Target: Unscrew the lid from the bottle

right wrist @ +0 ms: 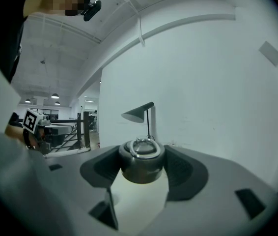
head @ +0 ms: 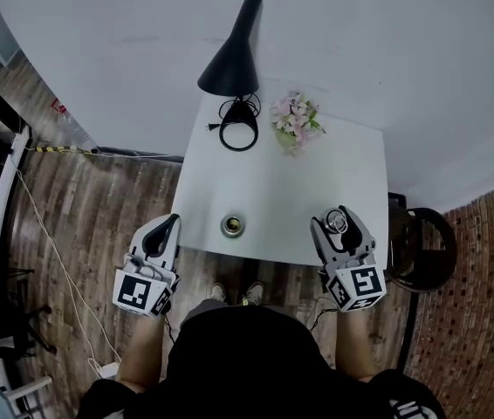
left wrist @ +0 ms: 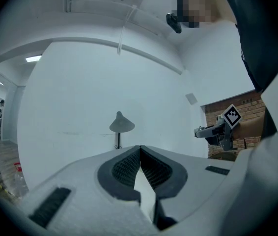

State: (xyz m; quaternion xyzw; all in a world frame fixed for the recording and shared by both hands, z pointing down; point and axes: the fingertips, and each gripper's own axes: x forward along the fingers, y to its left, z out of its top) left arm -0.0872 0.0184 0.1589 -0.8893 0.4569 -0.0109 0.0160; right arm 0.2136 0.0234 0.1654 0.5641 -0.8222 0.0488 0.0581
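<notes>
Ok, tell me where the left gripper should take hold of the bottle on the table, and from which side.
Grip the bottle round its body, just below the open mouth. It stands upright at the near edge of the table and looks round, so probably come in level from its left, where the left gripper is. Its jaws are shut; open them first.

Left gripper [left wrist: 140, 151] closed, empty; lamp [left wrist: 121, 124] beyond.
</notes>
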